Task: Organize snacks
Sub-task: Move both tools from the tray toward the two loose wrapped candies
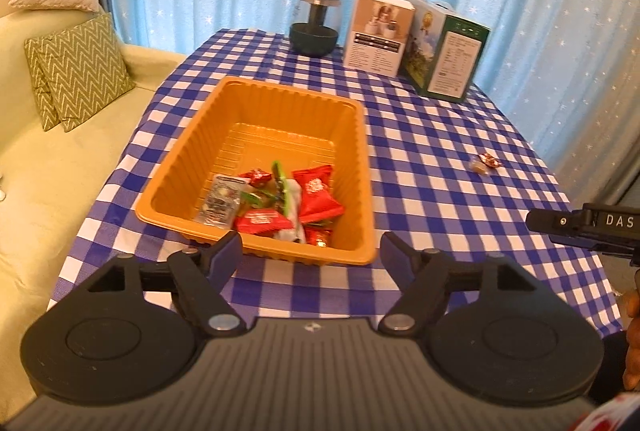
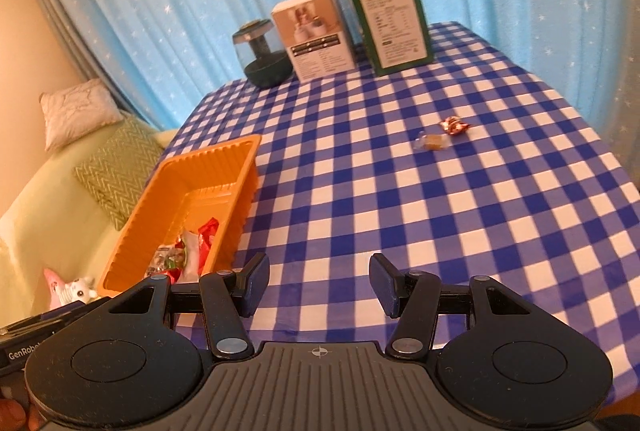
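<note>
1. On the left of the table, the orange plastic tray (image 1: 256, 99) sits on the blue-and-white checked tablecloth (image 1: 440, 199), near the sofa side. It is the collecting bin, so the wrapped snacks (image 1: 276, 207) are heaped at its near end.
2. Just before the tray's near rim hangs the left gripper (image 1: 311, 255), jaws apart with nothing between them. Judging from that, it has nothing left to carry.
3. Right of it, the right gripper (image 2: 318, 285) hovers over bare cloth, jaws also apart and empty, pointed toward the loose sweets.
4. Further right, well apart from the tray, lie a red-wrapped candy (image 2: 454, 126) and, just beside it, a clear-wrapped caramel-coloured candy (image 2: 432, 141). These seem to be the snacks left to gather.
5. At the far edge stand a dark lamp-like jar (image 2: 262, 59), a white carton (image 2: 314, 35) and a green carton (image 2: 390, 19), out of the working area.
</note>
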Available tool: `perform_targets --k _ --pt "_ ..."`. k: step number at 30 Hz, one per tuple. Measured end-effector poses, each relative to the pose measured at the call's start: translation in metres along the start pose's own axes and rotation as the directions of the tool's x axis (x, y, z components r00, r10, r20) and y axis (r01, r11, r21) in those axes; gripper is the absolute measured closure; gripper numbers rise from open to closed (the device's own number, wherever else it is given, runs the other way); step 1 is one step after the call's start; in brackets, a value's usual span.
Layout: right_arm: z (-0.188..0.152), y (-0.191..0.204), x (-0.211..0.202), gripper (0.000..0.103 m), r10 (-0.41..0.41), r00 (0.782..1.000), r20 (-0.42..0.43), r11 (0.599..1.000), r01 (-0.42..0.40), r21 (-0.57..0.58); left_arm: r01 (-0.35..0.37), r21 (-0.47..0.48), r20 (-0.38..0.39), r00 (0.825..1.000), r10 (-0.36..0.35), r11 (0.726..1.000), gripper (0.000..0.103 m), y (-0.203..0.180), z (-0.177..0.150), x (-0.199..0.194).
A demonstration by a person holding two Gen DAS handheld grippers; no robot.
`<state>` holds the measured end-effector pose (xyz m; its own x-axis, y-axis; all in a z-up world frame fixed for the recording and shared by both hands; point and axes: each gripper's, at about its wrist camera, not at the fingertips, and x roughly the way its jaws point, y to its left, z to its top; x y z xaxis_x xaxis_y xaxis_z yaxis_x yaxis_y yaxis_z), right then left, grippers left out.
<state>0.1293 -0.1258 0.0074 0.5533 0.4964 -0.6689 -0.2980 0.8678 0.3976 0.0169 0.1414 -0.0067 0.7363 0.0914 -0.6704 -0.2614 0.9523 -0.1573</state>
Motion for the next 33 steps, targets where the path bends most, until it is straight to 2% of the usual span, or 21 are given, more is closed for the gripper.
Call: perform_targets --k 14,33 --pt "-0.001 -0.033 -0.034 0.047 -0.053 0.997 0.052 0.997 0.05 0.058 0.049 0.041 0.01 0.999 -0.05 0.998 0.018 -0.039 -0.001 -0.005" --pt "0.008 -0.083 -0.056 0.046 -0.132 0.987 0.096 0.984 0.119 0.131 0.134 0.15 -0.009 0.991 -0.134 0.98 0.018 -0.106 0.013 0.017"
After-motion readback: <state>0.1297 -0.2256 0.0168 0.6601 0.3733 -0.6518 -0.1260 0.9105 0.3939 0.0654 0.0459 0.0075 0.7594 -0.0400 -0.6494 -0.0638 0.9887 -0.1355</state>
